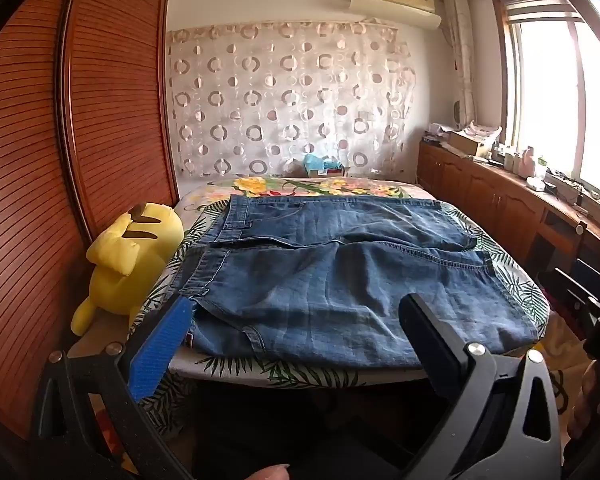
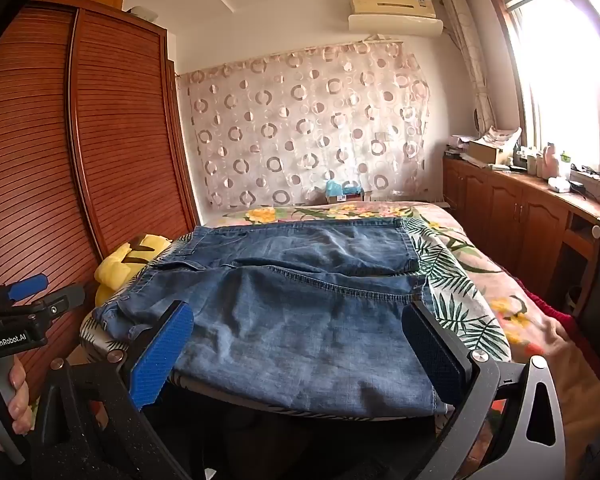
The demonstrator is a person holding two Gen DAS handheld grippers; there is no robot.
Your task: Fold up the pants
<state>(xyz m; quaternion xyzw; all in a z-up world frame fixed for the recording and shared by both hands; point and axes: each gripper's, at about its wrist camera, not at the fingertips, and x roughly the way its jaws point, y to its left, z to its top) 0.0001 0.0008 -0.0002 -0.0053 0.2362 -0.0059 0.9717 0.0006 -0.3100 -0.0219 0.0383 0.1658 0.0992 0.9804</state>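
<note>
Bed [image 1: 512,280] carries folded jeans [image 1: 340,272] beside yellow plush [image 1: 136,256]; both grippers gape, left gripper [image 1: 296,320], right gripper [image 2: 300,340].

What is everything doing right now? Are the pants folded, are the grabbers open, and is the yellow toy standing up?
jeans: folded over, lying flat on the bed
left gripper: open, holding nothing
right gripper: open, holding nothing
yellow plush toy: lying down beside the jeans
wardrobe doors: closed
bed: covered with a flowery sheet
</note>
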